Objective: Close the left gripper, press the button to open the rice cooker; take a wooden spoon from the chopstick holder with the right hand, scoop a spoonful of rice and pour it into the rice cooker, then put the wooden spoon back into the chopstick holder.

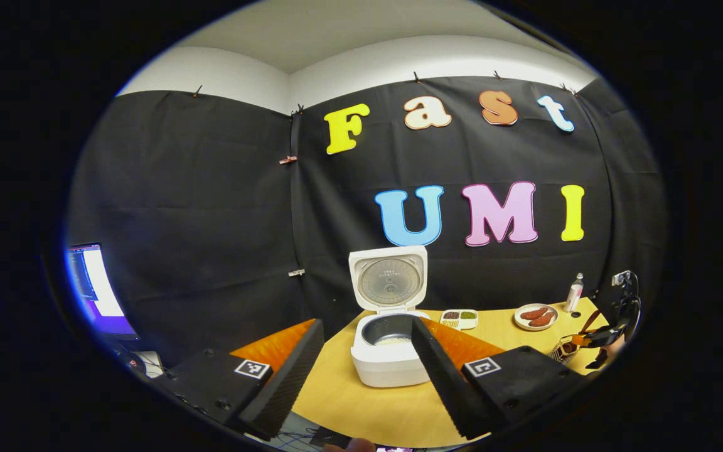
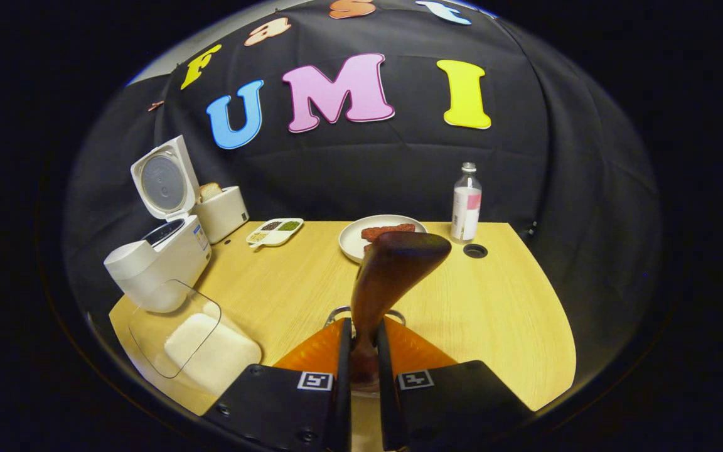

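The right gripper (image 2: 361, 351) had its jaws clamped on the wooden spoon (image 2: 393, 276), raised over the surface (image 2: 499, 301). The left gripper (image 1: 368, 358) hung wide apart, empty, facing the rice cooker (image 1: 390, 351), lid up. No readable labels.

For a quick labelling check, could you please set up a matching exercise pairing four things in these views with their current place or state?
Things:
1. rice cooker
2. wooden spoon
3. bottle
4. left gripper

States or places:
A. clamped between the right gripper's fingers
B. fingers spread apart
C. lid raised
D. upright at the table's far edge, beside a plate

Pairs: 1-C, 2-A, 3-D, 4-B
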`<action>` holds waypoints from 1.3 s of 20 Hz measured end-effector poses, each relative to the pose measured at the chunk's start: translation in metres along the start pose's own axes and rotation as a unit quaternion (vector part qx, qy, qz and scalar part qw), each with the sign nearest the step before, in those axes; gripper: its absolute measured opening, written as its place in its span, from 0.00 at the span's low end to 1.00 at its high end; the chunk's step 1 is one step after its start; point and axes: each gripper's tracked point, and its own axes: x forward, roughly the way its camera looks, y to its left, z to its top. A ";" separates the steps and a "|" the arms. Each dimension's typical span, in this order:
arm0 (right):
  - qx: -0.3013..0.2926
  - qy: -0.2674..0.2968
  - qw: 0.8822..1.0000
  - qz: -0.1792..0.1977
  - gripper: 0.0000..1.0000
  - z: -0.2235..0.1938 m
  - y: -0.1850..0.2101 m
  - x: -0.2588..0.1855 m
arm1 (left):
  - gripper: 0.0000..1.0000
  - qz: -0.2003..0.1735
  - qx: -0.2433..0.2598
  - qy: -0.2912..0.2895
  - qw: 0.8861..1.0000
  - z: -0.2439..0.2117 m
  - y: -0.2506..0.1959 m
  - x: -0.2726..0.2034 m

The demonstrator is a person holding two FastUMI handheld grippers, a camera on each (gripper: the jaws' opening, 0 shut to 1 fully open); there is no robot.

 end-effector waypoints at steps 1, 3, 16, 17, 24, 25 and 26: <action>-0.001 0.003 1.000 0.000 0.23 0.000 0.003 -0.001 | 0.96 0.000 0.000 0.001 1.000 -0.001 0.002 0.001; -0.004 0.002 1.000 -0.002 0.19 0.000 0.004 0.002 | 0.96 0.001 -0.002 0.001 1.000 0.000 0.006 0.002; 0.028 -0.035 0.999 -0.025 0.14 0.051 -0.001 -0.022 | 0.96 -0.001 -0.006 -0.001 1.000 -0.003 0.037 -0.001; 0.024 -0.043 0.998 -0.025 0.15 0.060 0.001 -0.029 | 0.96 -0.005 -0.009 -0.001 1.000 -0.003 0.039 0.001; 0.026 -0.097 0.995 -0.010 0.15 0.108 0.051 -0.080 | 0.96 -0.030 -0.032 -0.001 0.999 -0.013 0.064 0.010; 0.029 -0.099 0.995 -0.003 0.14 0.110 0.064 -0.085 | 0.96 -0.035 -0.034 -0.001 0.999 -0.015 0.068 0.013; 0.030 -0.100 0.994 0.003 0.14 0.110 0.076 -0.091 | 0.96 -0.040 -0.035 -0.001 0.999 -0.017 0.073 0.015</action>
